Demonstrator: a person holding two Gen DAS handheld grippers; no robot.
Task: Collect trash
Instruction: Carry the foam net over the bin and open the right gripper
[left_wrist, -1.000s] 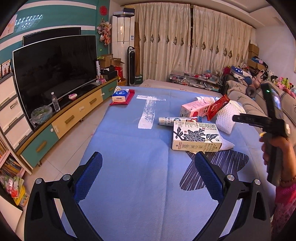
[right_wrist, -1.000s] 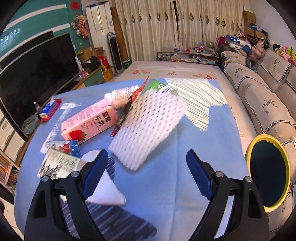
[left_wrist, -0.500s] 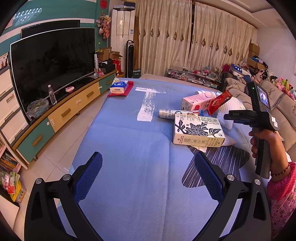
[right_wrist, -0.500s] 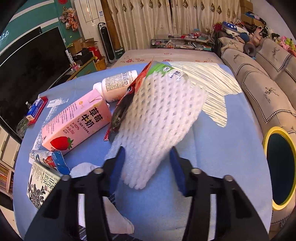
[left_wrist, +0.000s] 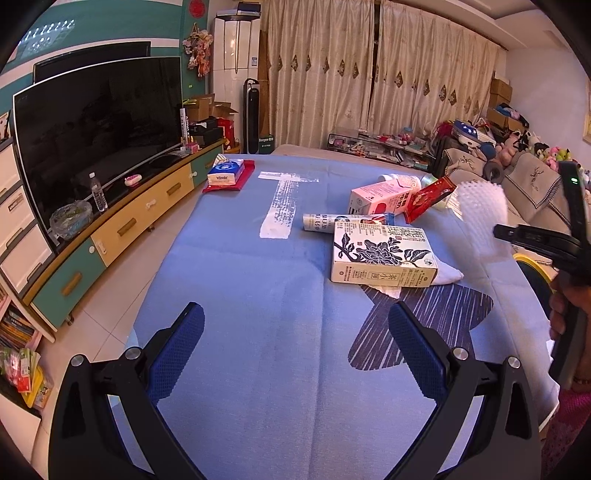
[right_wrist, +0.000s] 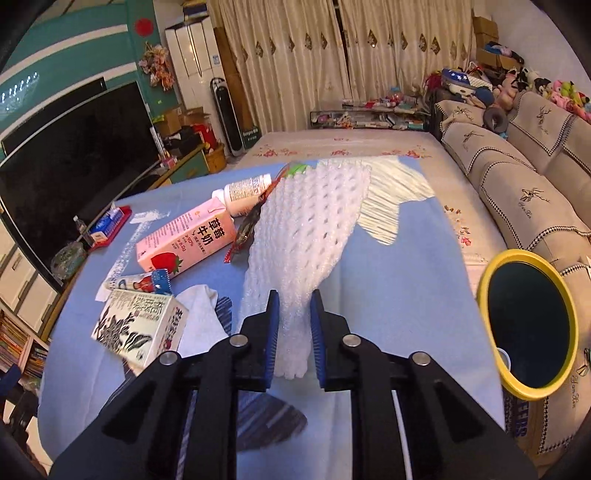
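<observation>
Pink milk carton (right_wrist: 186, 240) and red wrapper (right_wrist: 251, 225) beside white foam net (right_wrist: 306, 236), yellow-rimmed bin (right_wrist: 532, 321) right, right gripper (right_wrist: 293, 332) pinching foam net, left gripper (left_wrist: 295, 350) spread wide, holding nothing

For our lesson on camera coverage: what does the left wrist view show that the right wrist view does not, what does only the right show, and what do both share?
Only the left wrist view shows the open left gripper above bare blue cloth, and the person's right hand.

Only the right wrist view shows the right gripper shut on the white foam net, and the whole round opening of the yellow-rimmed bin.

Both show the pink strawberry milk carton, the floral box, the red wrapper, the tissue pack and the television.
</observation>
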